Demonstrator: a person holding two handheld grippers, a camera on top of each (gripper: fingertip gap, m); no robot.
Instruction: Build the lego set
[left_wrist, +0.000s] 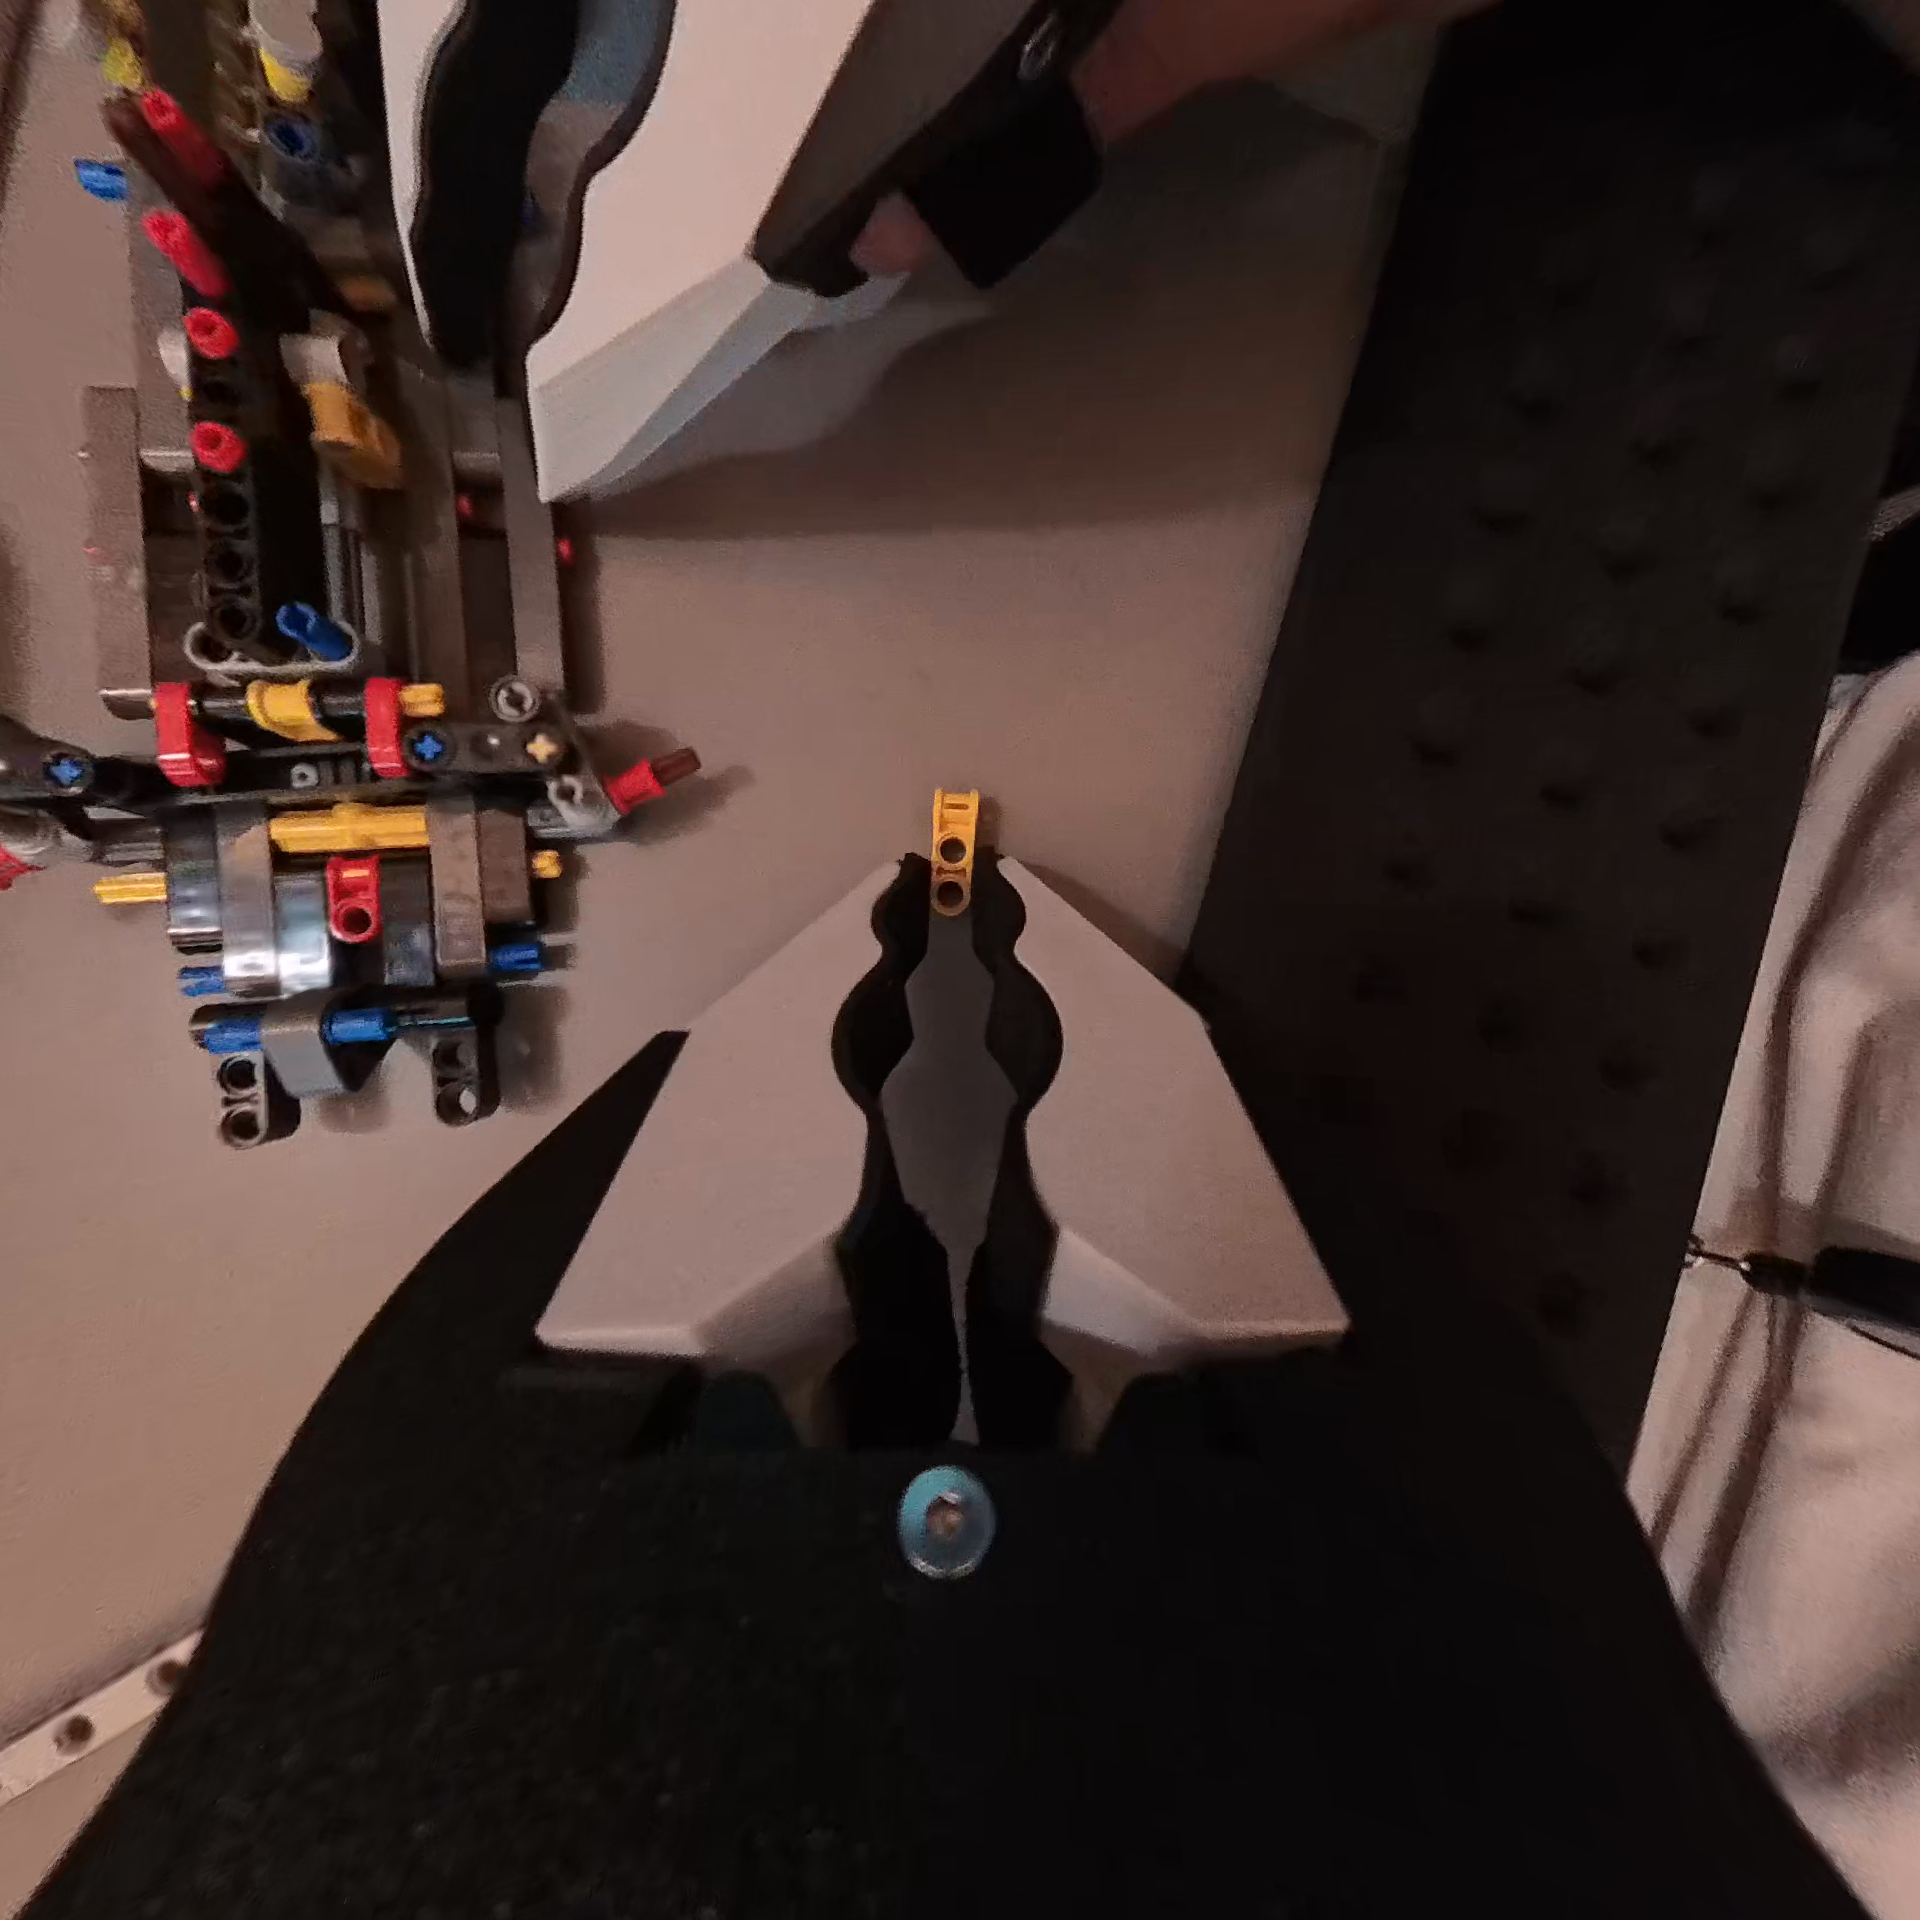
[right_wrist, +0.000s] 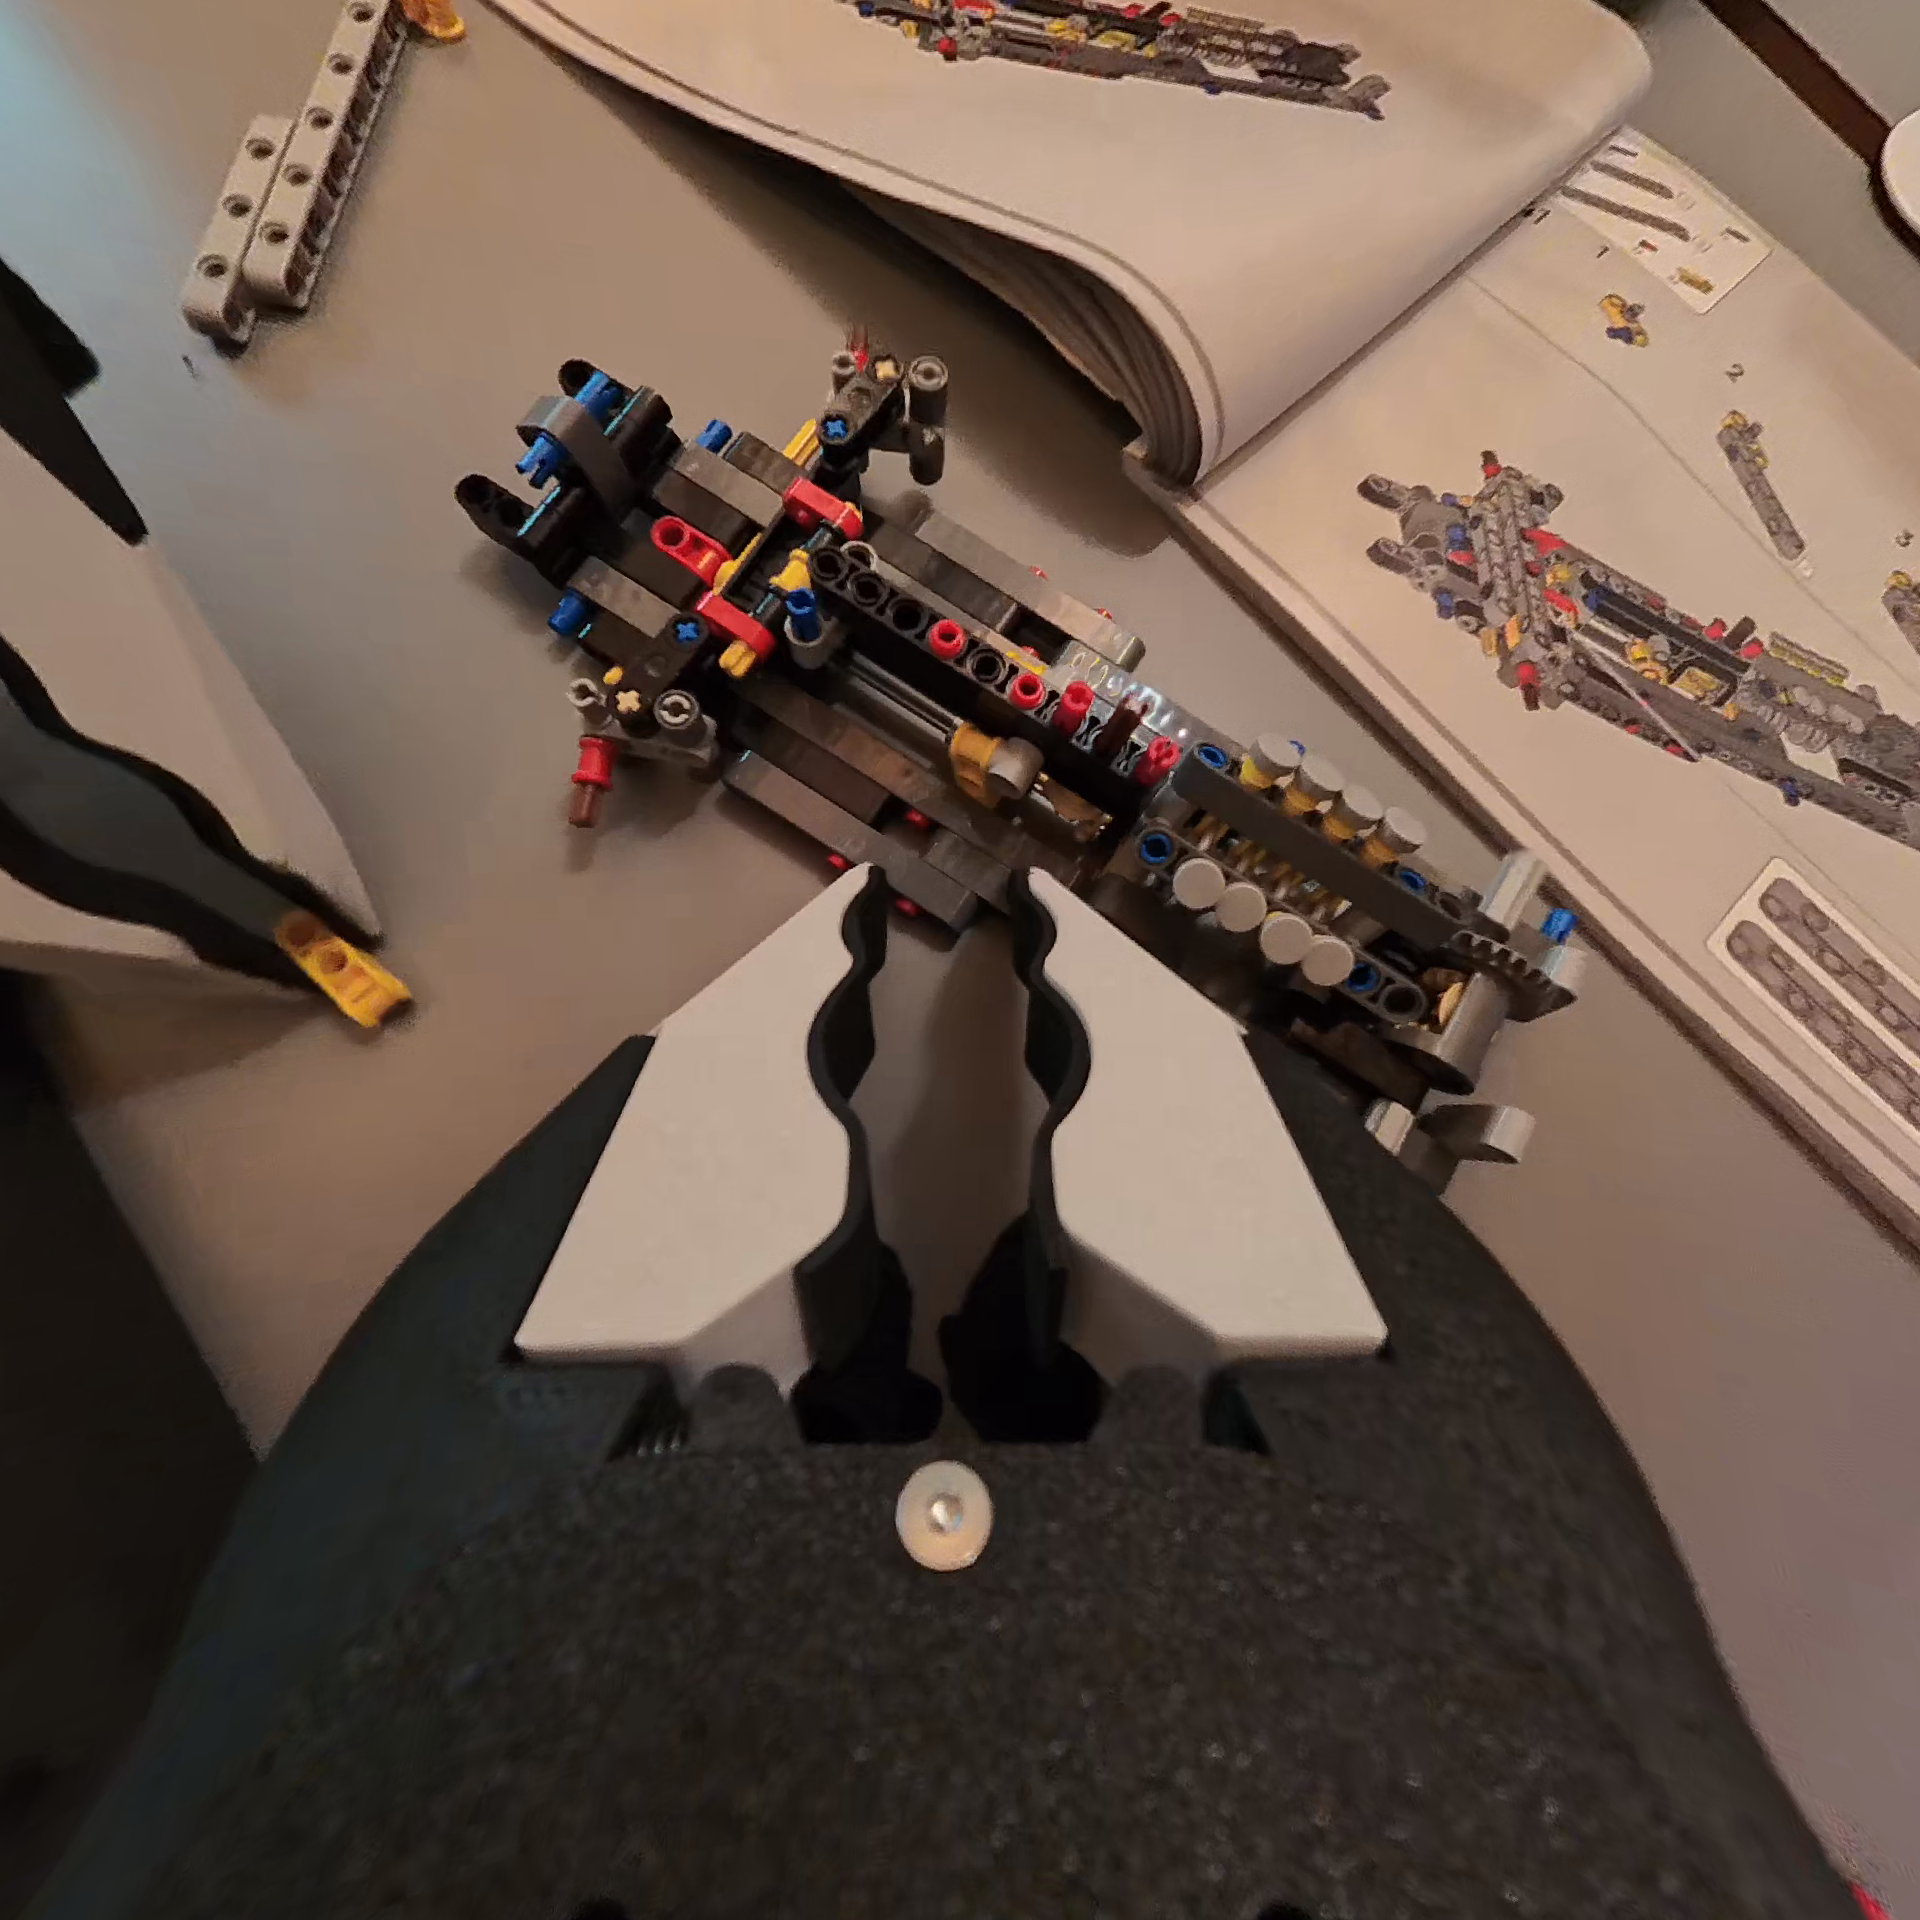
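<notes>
The left tool (left_wrist: 951, 868) is pinching a small yellow piece with holes (left_wrist: 953, 852) between its tips; the piece is sticking out past the tips, just above the grey surface (left_wrist: 883, 644); in the right wrist view the same yellow piece (right_wrist: 343, 966) is showing at the tip of the left tool (right_wrist: 312, 951), well to the left of the model.

The right tool (right_wrist: 948, 899) is standing with its two fingers apart; the tips are sitting at the near edge of the long lego model (right_wrist: 935, 686), and a dark grey part of the model is showing in the gap between them; I cannot tell if they are touching it.

The model is lying flat on the surface, full of black, grey, red, blue and yellow bits; an open instruction book (right_wrist: 1351, 343) is lying just behind it; some light grey beams with holes (right_wrist: 291, 177) are lying apart at the far left.
</notes>
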